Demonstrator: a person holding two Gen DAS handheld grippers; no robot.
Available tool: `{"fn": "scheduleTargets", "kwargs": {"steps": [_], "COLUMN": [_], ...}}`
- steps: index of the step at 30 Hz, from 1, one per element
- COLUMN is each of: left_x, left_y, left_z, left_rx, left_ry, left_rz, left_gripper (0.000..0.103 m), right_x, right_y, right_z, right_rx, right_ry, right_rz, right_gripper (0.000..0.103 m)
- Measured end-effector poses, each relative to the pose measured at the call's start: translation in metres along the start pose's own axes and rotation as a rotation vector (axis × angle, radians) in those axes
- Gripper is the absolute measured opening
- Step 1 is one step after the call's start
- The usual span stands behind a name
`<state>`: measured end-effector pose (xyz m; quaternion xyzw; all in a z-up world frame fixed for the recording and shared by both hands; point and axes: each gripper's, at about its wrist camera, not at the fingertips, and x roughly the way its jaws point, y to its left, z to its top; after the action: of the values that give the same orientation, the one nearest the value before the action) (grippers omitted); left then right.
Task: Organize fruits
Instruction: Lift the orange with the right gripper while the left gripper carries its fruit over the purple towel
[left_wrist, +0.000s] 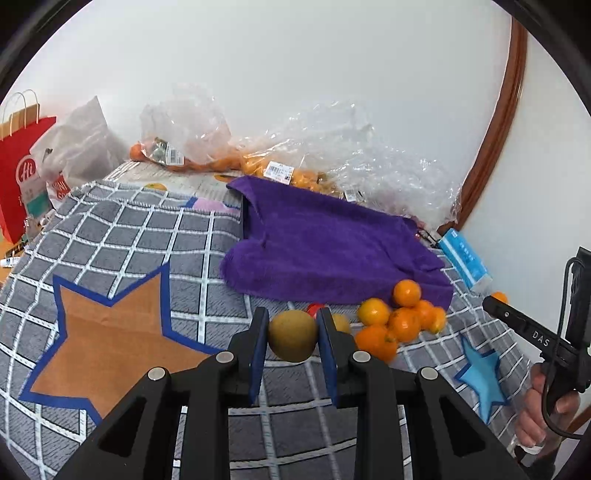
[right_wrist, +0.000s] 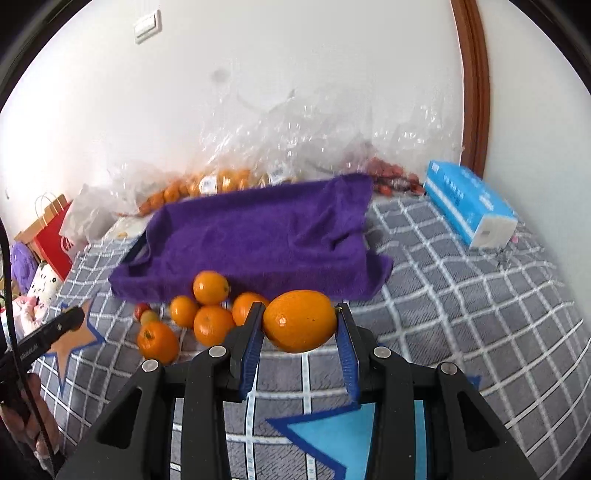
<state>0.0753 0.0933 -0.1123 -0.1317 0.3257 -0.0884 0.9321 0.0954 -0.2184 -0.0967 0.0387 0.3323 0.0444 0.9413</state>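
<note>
**Fruits held in both grippers above the checked blanket**

Fruits are gripped in both tools at this moment. A round, dull yellow-green fruit (left_wrist: 292, 340) is clamped between the blue pads of the left gripper (left_wrist: 291, 341), whose jaws are drawn narrow against its sides. A larger, glossy oval orange (right_wrist: 300, 320) is pinched between the blue pads of the right gripper (right_wrist: 300, 321), its long axis lying across the gap so that it is held at its ends. Both fruits appear clear of the grey checked blanket with star patches (left_wrist: 147, 236).

Just beyond the fingertips a loose heap of small round oranges (right_wrist: 207, 314) is left, touching one another, and beyond that a rumpled purple fleece cloth (right_wrist: 258, 236) is spread, apparently over a low box or tray.

For the step to go well, the squeeze should be kept steady while each fruit is carried; the oval orange, held end to end, could pivot or slip if the tool is tilted. Each fruit is best lowered until it rests before the pads are eased apart, and set away from the heap so nothing is nudged into rolling.

On the side of the right tool, seen in the left view, the letters "DAS" (left_wrist: 540, 339) can be read. White price labels (left_wrist: 279, 171) on the crinkled clear plastic bags (left_wrist: 332, 147) and the print on the light-blue tissue pack (right_wrist: 469, 201) and red paper carrier bag (left_wrist: 20, 166) are too small or blurred to read.
</note>
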Motion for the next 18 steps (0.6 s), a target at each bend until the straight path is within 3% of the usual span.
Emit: {"fn": "scheduleTargets", "kwargs": {"steps": [8,11,18], "left_x": [-0.005,0.003,0.041], "left_y": [-0.017,-0.025,-0.037], "left_z": [0.053,0.071,0.102], "left_rx": [-0.036,-0.018,-0.025], "left_ry": [-0.031,-0.057,-0.066], "left_rz": [-0.040,-0.001,-0.004], "left_gripper": [0.025,0.025,0.025], "right_x": [0.003,0.011,0.032], "right_y": [0.003,0.007,0.016], "right_z": [0.042,0.058,0.091], "right_rx": [-0.002,-0.001,0.003], "right_ry": [-0.053,-0.062,-0.065], "right_rz": [0.005,0.000,0.036], "right_gripper": [0.038,0.038,0.038]}}
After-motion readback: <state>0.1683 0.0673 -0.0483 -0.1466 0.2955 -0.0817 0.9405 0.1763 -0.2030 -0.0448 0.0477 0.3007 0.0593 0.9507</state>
